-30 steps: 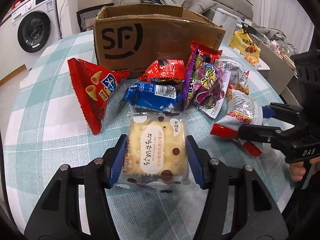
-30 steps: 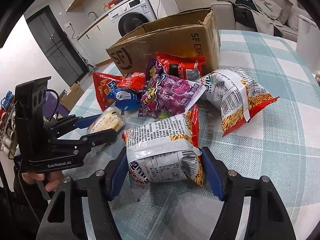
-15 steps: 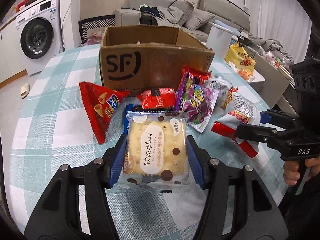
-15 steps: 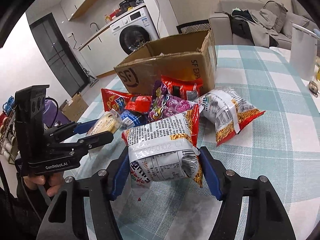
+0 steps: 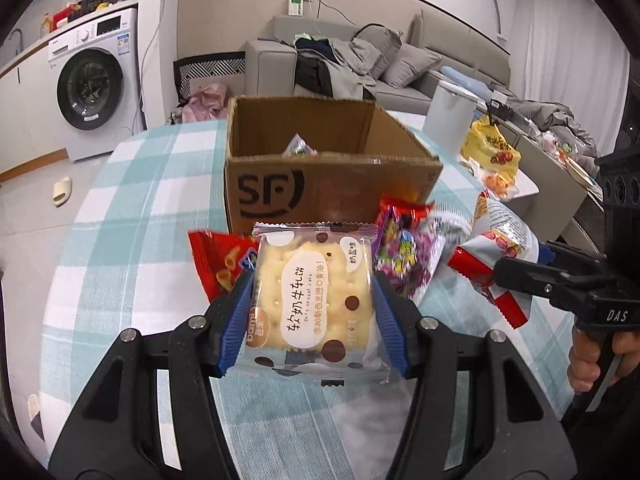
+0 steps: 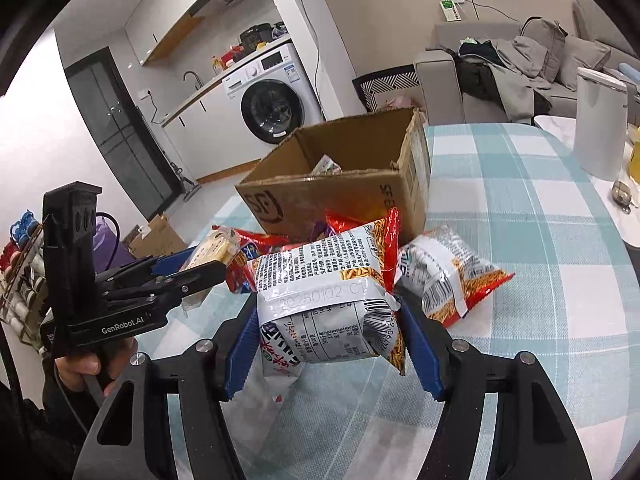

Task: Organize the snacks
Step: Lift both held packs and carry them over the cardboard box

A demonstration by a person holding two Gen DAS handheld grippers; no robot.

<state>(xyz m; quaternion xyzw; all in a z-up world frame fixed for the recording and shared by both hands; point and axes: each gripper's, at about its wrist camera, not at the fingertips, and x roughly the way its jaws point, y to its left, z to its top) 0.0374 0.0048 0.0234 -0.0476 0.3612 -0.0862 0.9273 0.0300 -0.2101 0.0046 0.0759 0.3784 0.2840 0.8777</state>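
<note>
Only the right wrist view shows a second white-and-orange noodle-snack bag [image 6: 452, 276] lying on the checked tablecloth [image 6: 560, 248] just right of the cardboard box [image 6: 352, 184]; the left wrist view hides it but shows the box's front and one green packet [image 5: 298, 146] inside. Both grippers are higher than a second ago, and the box's inside now shows. Left gripper [image 5: 312, 320] is clamped on one cracker cake packet [image 5: 312, 300], held up in front of the box; right gripper [image 6: 328, 336] is closed on one noodle-snack bag [image 6: 328, 300], also lifted before it. One red cone-snack bag [image 5: 220, 264] and one purple packet [image 5: 404, 260] lie at the box's foot.
</note>
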